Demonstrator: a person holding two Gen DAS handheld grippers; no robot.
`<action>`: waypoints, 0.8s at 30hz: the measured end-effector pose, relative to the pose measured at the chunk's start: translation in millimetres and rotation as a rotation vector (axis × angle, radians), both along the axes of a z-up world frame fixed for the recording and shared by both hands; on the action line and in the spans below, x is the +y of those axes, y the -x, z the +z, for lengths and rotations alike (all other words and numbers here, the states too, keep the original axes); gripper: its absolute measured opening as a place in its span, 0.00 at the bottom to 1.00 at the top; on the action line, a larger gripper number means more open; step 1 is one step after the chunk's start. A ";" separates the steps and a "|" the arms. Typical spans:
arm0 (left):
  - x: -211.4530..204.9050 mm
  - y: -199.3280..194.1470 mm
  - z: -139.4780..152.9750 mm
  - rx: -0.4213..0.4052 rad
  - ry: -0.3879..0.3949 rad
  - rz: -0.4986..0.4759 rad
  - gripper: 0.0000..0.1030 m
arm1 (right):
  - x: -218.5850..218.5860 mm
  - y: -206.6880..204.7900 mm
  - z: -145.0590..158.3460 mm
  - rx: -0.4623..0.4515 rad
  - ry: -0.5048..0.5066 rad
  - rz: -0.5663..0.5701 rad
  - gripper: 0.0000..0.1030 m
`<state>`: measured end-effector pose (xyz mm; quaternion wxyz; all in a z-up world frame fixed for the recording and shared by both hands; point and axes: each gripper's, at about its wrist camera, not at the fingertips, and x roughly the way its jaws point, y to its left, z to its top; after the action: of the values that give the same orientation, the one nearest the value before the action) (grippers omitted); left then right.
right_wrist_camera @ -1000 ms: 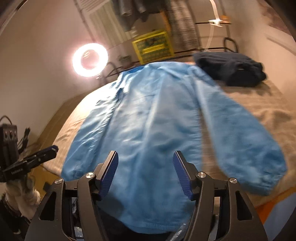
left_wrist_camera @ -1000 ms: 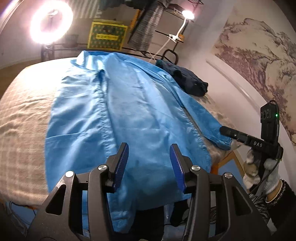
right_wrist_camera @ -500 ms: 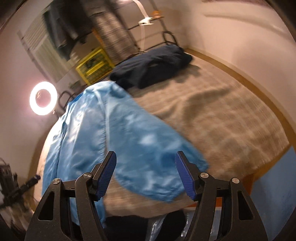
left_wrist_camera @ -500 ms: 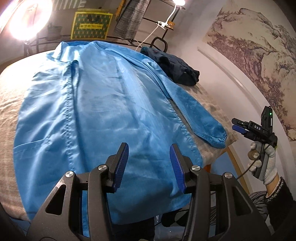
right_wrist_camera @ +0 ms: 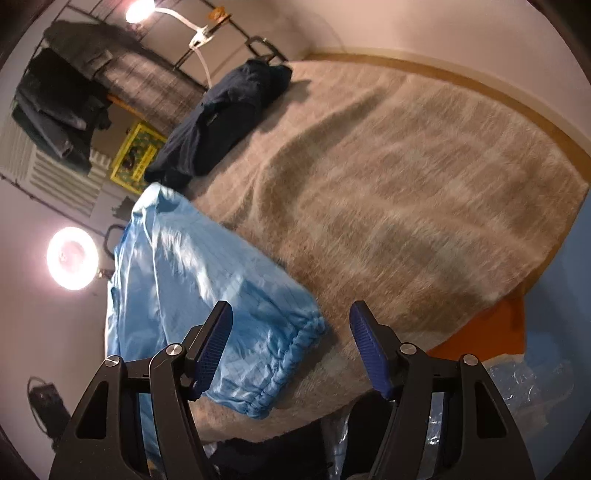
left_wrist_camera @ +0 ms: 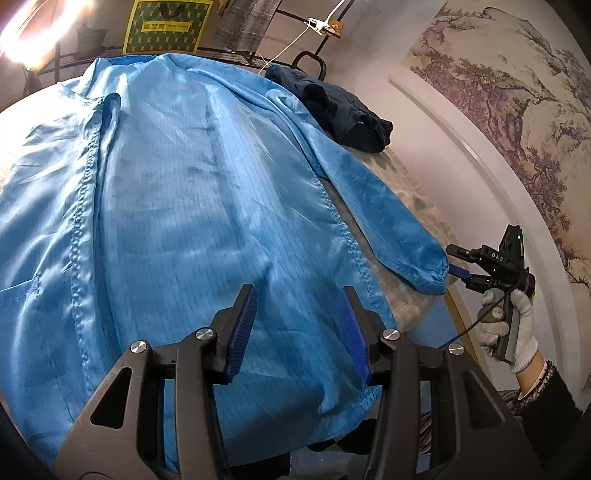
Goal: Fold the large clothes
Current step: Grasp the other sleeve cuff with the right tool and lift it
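A large blue coat (left_wrist_camera: pixel 192 206) lies spread flat on the beige blanket (right_wrist_camera: pixel 388 192), collar far, hem near. My left gripper (left_wrist_camera: pixel 297 328) is open and empty, hovering over the coat's hem. The coat's right sleeve (left_wrist_camera: pixel 373 206) ends in an elastic cuff (left_wrist_camera: pixel 428 277) at the bed's right edge. In the right wrist view that sleeve (right_wrist_camera: pixel 207 280) and cuff (right_wrist_camera: pixel 288 365) lie just in front of my right gripper (right_wrist_camera: pixel 291 347), which is open and empty. The right gripper also shows in the left wrist view (left_wrist_camera: pixel 461 264), beside the cuff.
A dark navy garment (left_wrist_camera: pixel 340 114) lies bunched at the far right of the bed (right_wrist_camera: pixel 221 118). A ring light (right_wrist_camera: pixel 72 258), a yellow box (left_wrist_camera: pixel 166 26) and a clothes rack (right_wrist_camera: pixel 74 92) stand behind. A wall mural (left_wrist_camera: pixel 517 110) is right.
The left gripper has moved forward and lower over the coat's hem. The right gripper has swung right and closed in on the sleeve cuff. Both jaws stay open.
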<state>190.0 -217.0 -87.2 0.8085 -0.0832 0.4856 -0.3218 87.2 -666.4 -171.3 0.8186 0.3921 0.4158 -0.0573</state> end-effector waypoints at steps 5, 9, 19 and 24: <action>2.5 -1.7 1.8 -0.003 0.001 0.013 0.46 | 14.8 -8.8 3.3 0.011 0.043 0.069 0.19; 12.0 -0.9 6.2 -0.013 0.004 0.031 0.46 | 28.2 -10.1 19.0 -0.027 0.095 0.088 0.10; 49.3 -4.9 22.5 -0.023 0.042 0.121 0.46 | 106.5 2.2 101.9 -0.250 0.272 0.191 0.09; 72.2 -21.6 31.3 0.014 0.035 0.168 0.46 | 178.3 -0.5 131.2 -0.334 0.415 0.354 0.08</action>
<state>211.6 -144.8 -55.9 0.8278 -0.1401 0.4767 -0.2607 87.7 -488.2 -40.2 0.9354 0.1424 0.3166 0.0676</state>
